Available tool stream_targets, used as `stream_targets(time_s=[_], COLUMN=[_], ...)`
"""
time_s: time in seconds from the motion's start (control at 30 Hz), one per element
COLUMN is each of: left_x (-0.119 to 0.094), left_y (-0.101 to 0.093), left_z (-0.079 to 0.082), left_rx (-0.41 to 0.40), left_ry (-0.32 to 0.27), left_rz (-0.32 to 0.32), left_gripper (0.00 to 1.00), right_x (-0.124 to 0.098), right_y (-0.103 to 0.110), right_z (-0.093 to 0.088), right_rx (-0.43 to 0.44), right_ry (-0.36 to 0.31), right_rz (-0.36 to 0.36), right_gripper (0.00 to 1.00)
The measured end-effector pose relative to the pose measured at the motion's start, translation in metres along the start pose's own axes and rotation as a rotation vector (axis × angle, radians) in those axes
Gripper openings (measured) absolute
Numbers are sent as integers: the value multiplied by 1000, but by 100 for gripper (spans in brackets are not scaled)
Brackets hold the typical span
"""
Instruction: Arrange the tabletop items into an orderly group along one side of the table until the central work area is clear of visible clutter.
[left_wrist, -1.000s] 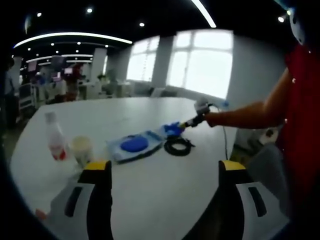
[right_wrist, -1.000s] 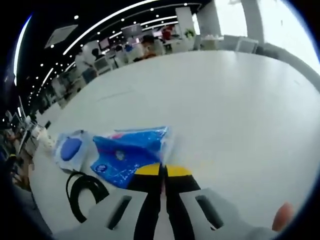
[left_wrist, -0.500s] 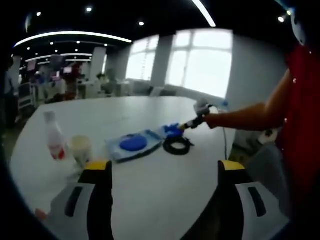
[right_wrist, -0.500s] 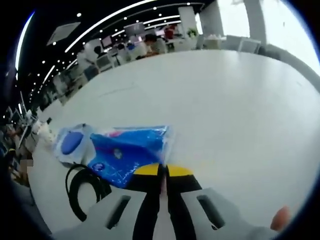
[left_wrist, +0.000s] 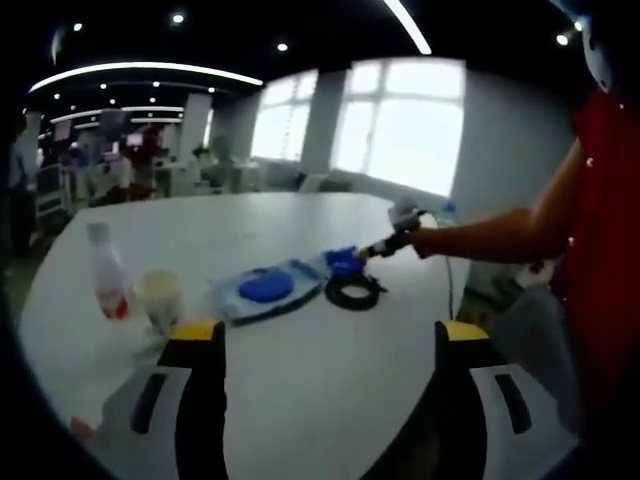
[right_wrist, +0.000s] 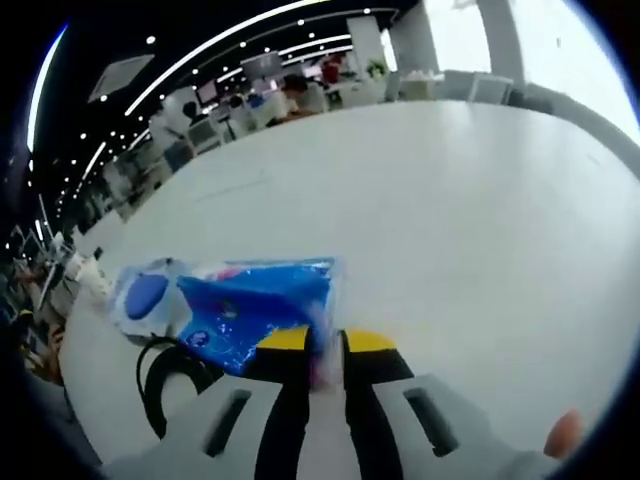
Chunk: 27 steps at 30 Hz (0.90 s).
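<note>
In the left gripper view the left gripper (left_wrist: 325, 345) waits spread wide above the table (left_wrist: 300, 400), while in the right gripper view the right gripper (right_wrist: 326, 342) pinches the blue packet (right_wrist: 255, 308) by its edge, beside the black cable (right_wrist: 170, 385), apparently to drag it aside

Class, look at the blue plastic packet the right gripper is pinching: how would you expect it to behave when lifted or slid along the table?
The blue plastic packet looks like thin, glossy film, so it is probably light and floppy, sagging from the right gripper. Its wrinkled surface suggests it crumples easily. Lying flat on the table, it likely slides rather than rolls.
</note>
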<state>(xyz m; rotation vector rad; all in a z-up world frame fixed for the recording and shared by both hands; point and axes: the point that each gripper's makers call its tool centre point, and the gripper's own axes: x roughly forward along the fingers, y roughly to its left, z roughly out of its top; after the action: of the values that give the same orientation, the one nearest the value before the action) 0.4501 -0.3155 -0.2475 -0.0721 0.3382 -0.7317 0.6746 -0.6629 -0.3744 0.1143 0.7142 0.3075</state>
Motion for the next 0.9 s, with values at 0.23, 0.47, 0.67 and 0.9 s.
stream_targets(time_s=[0.23,0.47,0.67,0.9], left_x=[3,33,66,110], left_y=[-5,-20,-35,-51], left_z=[-1,18,35,19], left_rx=[5,75,111,91], left_ry=[10,10,0,78], left_rz=[-15,-87,-162,-246], left_gripper=[83,83,83,83], right_x=[-19,-44,-62,-74], right_y=[-1,10,27,45], right_z=[13,27,34,26], right_rx=[8,-44,-78,-134], right_ry=[-60,-113,-145,-137], right_rz=[-19,3,32,67], right_gripper=[21,23,29,30])
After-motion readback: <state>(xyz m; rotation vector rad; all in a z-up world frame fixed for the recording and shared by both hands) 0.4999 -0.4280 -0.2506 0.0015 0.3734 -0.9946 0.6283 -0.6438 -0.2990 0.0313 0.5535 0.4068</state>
